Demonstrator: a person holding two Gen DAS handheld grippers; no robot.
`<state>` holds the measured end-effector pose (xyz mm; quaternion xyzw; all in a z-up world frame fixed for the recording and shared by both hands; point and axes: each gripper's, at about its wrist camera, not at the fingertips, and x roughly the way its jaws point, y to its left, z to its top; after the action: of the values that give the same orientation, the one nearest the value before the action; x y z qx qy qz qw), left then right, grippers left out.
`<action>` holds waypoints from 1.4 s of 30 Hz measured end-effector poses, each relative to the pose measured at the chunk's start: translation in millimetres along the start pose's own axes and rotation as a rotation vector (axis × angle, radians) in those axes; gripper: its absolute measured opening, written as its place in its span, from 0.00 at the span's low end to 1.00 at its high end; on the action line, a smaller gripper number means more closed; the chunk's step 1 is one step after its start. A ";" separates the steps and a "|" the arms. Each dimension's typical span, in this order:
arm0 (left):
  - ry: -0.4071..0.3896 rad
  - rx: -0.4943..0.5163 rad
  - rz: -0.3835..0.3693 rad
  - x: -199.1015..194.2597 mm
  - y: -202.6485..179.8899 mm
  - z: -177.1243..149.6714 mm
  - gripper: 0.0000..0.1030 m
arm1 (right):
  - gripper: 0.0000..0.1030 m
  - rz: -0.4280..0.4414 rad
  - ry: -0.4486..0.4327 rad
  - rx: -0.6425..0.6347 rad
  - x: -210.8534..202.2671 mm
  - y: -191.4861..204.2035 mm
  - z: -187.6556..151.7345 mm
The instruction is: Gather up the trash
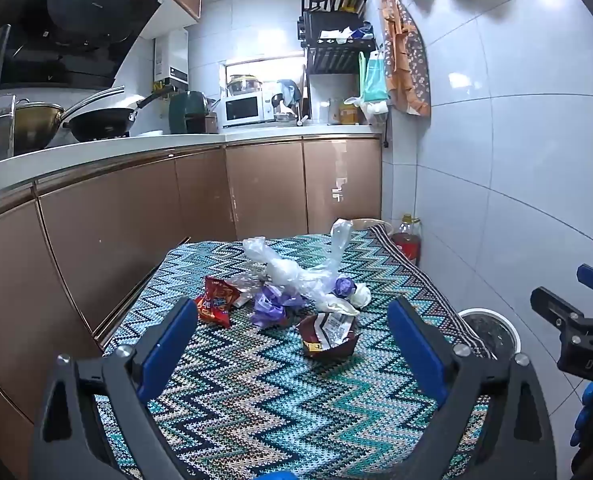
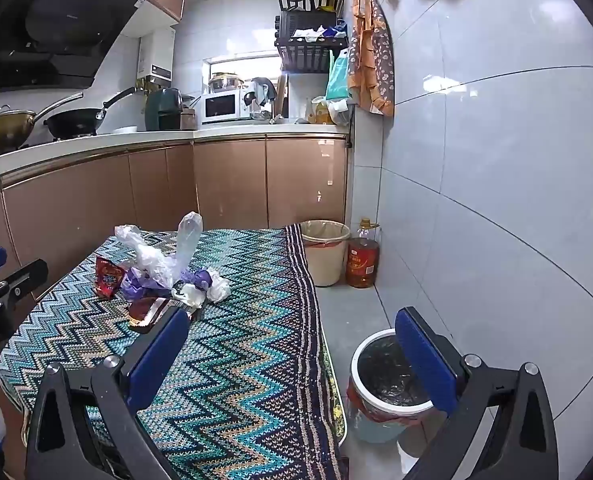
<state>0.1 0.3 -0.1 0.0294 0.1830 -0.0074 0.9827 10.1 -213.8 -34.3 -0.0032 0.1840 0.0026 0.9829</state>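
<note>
A heap of trash lies mid-table on the zigzag cloth (image 1: pixel 256 392): a red snack packet (image 1: pixel 215 302), a clear plastic bag (image 1: pixel 296 268), purple wrappers (image 1: pixel 270 306), white crumpled tissue (image 1: pixel 361 295) and a dark red torn packet (image 1: pixel 328 334). My left gripper (image 1: pixel 292 340) hovers open in front of the heap, nothing between its blue pads. My right gripper (image 2: pixel 292 356) is open too, over the table's right edge, the heap (image 2: pixel 168 276) ahead to its left. A white bin with a black liner (image 2: pixel 388 376) stands on the floor below its right finger.
A second, beige bin (image 2: pixel 324 252) and an oil bottle (image 2: pixel 362 260) stand on the floor by the far table corner. Brown cabinets (image 1: pixel 136 216) run along the left and back; a tiled wall (image 2: pixel 496 160) closes the right. The right gripper's frame (image 1: pixel 576 328) shows at the left view's right edge.
</note>
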 end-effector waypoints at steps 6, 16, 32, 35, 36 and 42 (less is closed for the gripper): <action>-0.003 0.005 0.003 -0.1 -0.1 0.0 0.93 | 1.00 0.001 0.001 0.000 -2.2 -0.1 0.2; -0.002 0.000 0.018 4.1 4.2 0.3 0.93 | 1.00 -0.001 -0.004 0.012 -2.5 -9.6 6.8; -0.006 0.003 0.030 -0.1 5.7 2.1 0.93 | 1.00 -0.010 -0.007 0.007 -4.1 -1.6 -1.4; -0.006 0.003 0.030 -0.1 5.7 2.1 0.93 | 1.00 -0.011 -0.008 0.007 -3.9 -2.2 -1.0; -0.006 0.004 0.031 0.2 5.6 1.9 0.93 | 1.00 -0.011 -0.008 0.007 -4.2 -1.9 -0.8; -0.013 -0.002 0.037 0.8 5.3 0.0 0.93 | 1.00 -0.020 -0.016 0.005 -5.8 -2.5 0.2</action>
<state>1.0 5.5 0.0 0.0317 0.1760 0.0108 0.9838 4.8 -216.3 -32.0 -0.0025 0.1759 -0.0077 0.9844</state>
